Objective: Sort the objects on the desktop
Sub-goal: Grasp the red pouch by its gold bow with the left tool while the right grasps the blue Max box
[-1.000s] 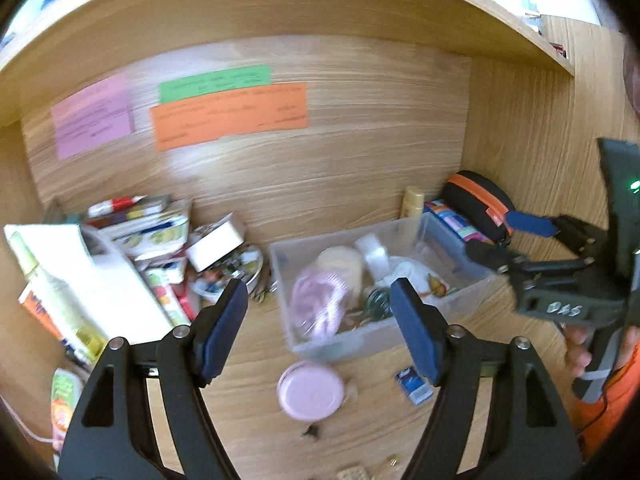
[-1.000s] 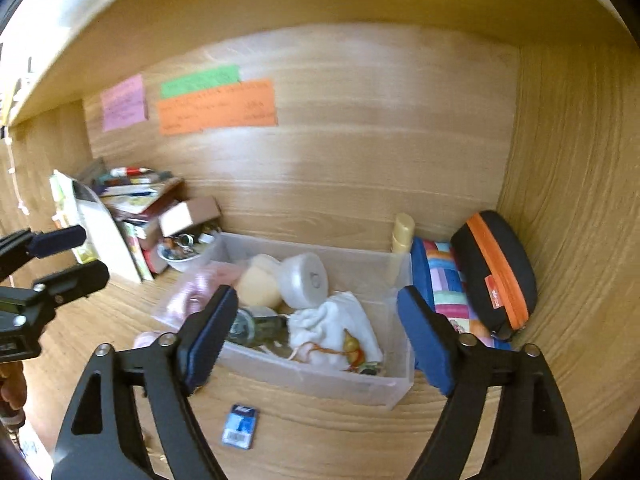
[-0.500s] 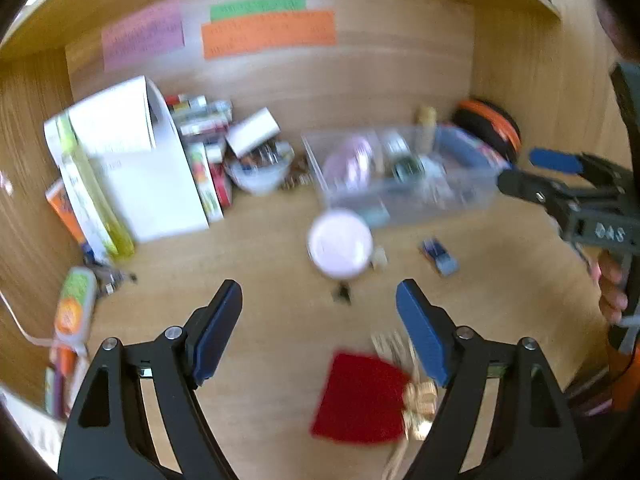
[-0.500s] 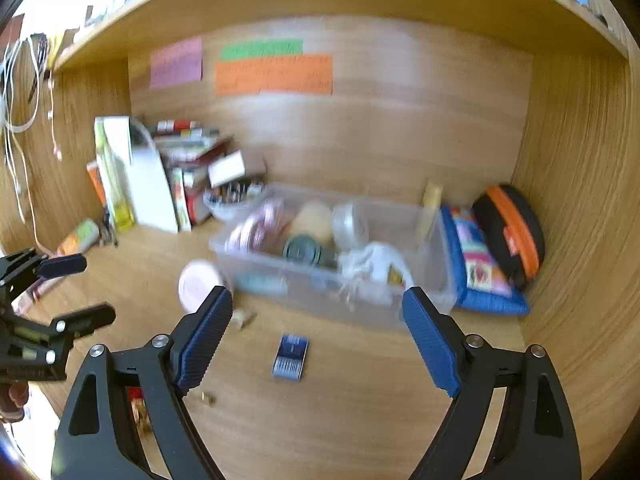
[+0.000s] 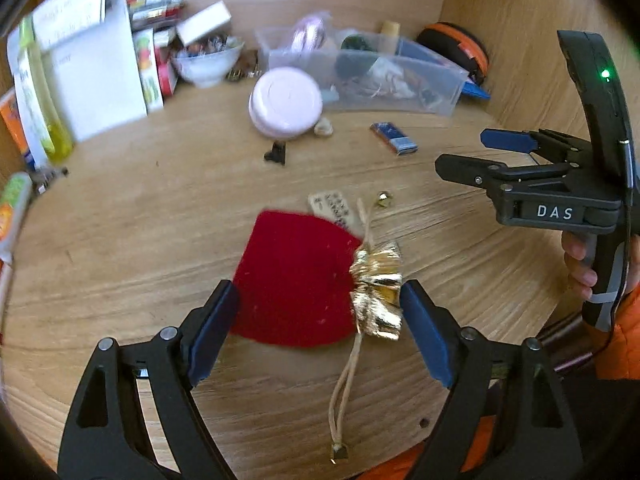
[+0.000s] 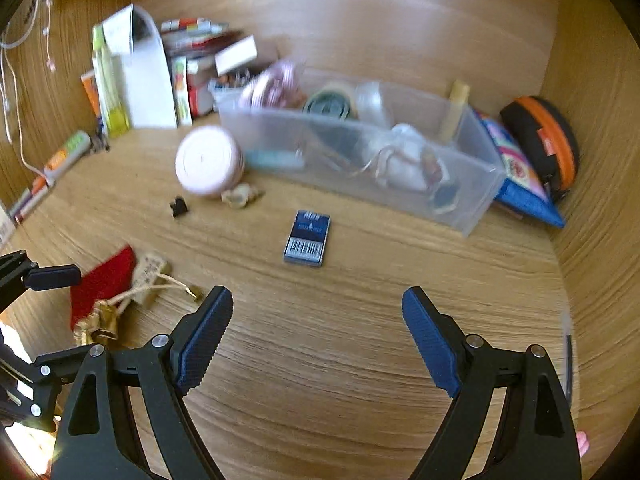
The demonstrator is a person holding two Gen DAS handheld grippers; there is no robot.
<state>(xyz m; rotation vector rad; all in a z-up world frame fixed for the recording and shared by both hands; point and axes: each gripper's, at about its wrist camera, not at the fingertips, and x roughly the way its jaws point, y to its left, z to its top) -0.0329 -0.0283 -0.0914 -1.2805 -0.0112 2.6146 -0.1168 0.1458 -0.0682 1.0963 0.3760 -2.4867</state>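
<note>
A red felt pouch (image 5: 296, 276) with a gold bow (image 5: 378, 292), a cord and a paper tag lies flat on the wooden desk. My left gripper (image 5: 318, 300) hovers over it, jaws opening, with the pouch and bow between the fingertips and no pad pressing on them. My right gripper (image 6: 317, 304) is open over bare desk, nothing between its fingers. Ahead of it lie a small blue pack (image 6: 307, 238), a pink round tin (image 6: 208, 160), a black clip (image 6: 179, 207) and a clear plastic bin (image 6: 360, 184) holding several items. The right gripper (image 5: 468, 152) also shows at the right in the left wrist view.
Books, a white folder (image 5: 96, 68) and a white bowl (image 5: 208, 64) crowd the back left. A black and orange case (image 6: 540, 140) and a colourful blue pouch (image 6: 520, 176) sit at the back right. Wooden walls close the back and right side. A hand in an orange sleeve (image 5: 624, 344) holds the right gripper.
Both grippers have dropped toward the desk and tipped downward. The red pouch has come between the left fingers, which stand a little wider. The bin has receded toward the top of both views.
</note>
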